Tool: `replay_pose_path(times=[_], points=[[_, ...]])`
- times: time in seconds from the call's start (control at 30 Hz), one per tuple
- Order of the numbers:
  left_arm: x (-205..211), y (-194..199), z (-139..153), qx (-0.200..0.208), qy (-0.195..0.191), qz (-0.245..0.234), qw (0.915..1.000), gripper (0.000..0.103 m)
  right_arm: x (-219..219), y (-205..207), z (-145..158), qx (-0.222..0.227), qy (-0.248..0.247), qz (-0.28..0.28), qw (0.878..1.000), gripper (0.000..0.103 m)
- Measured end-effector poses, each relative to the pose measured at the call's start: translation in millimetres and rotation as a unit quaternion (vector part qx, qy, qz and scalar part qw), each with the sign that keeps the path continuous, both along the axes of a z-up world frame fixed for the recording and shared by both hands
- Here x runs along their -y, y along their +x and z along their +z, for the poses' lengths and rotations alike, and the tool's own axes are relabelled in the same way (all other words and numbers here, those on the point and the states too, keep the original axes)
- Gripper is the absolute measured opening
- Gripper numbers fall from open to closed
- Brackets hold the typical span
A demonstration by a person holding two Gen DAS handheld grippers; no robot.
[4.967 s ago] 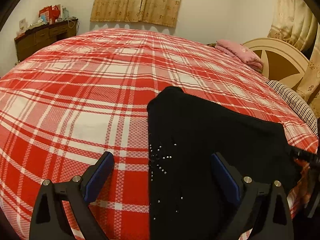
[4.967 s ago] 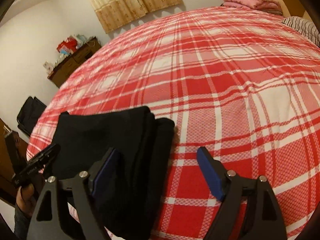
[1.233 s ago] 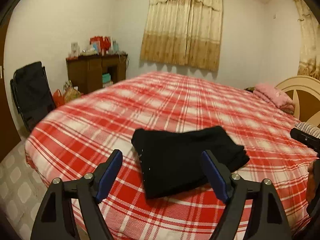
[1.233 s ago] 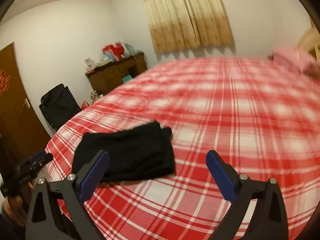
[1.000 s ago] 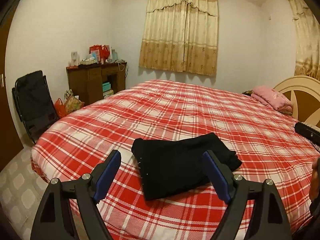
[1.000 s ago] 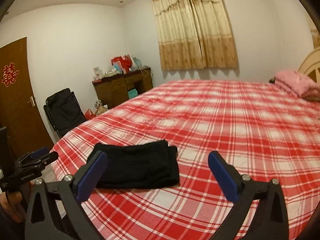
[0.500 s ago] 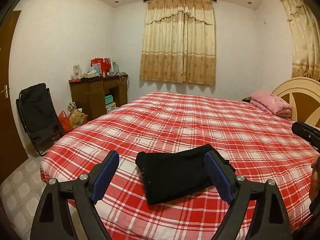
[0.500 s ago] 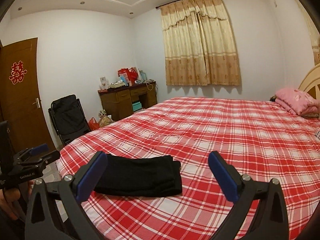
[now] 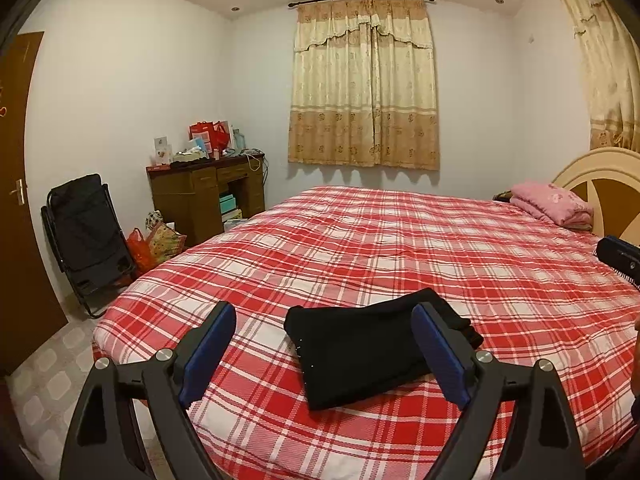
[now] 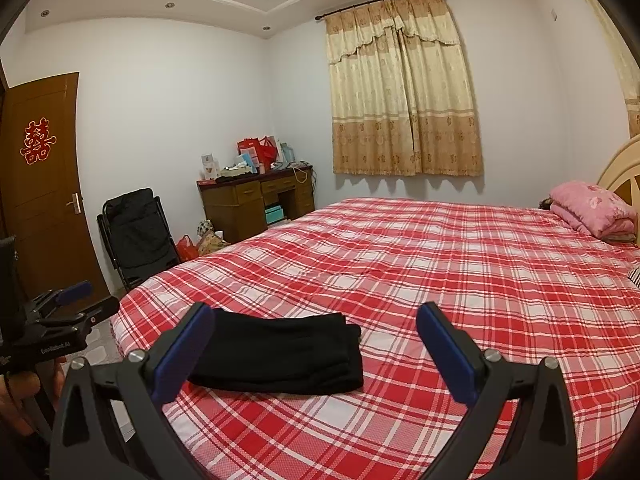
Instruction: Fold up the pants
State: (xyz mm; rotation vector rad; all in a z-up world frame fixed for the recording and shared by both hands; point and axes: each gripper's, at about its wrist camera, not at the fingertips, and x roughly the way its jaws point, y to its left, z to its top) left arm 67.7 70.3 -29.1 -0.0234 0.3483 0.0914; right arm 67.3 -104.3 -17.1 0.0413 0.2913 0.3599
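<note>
- Pants: black, folded into a compact, roughly rectangular bundle, lying flat on the bed near its foot corner; small pale studs show along the bundle's left edge.
- Left gripper: jaws spread wide, holding nothing, raised clear of the bed with the bundle framed between its blue pads.
- Right gripper: likewise wide and empty, well apart from the cloth; the bundle lies toward its left finger.
- Layered edges: the right wrist view shows stacked folds at the bundle's right end, slightly stepped and not flush; how many layers cannot be told from this angle.
- Stage, as judged: the folding appears complete and the grippers are retired from the work.
- Good practice for this step: keep both grippers wide and away from the cloth so no finger snags a layer; if tidying is wanted, press the stepped end square from above instead of dragging it.
- Surroundings: pink pillow at the headboard, wooden desk by the wall.
</note>
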Motion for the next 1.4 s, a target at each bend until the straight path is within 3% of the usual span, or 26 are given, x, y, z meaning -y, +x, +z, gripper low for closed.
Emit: replay_pose_path(times=[0.97,1.2,1.3,1.4], points=[[-0.9,-3.2,0.2,0.000,0.011,-0.005,0.9999,0.091,-3.8,-5.8,-0.2,0.009,-0.016,0.010,1.000,0.103],[-4.1,-4.9,1.1,0.005,-0.007,-0.013,0.9999,0.092,-5.5,-5.5,0.0,0.010,-0.019,0.010,1.000,0.103],[-6.4,-5.1,2.3,0.004,-0.020,-0.018,0.9996,0.100,-5.4,-6.6,-0.5,0.010,-0.020,0.010,1.000,0.103],[-4.7,-6.3,3.8,0.011,-0.018,-0.018,0.9996,0.101,-5.9,-6.7,-0.4,0.008,-0.021,0.010,1.000,0.103]])
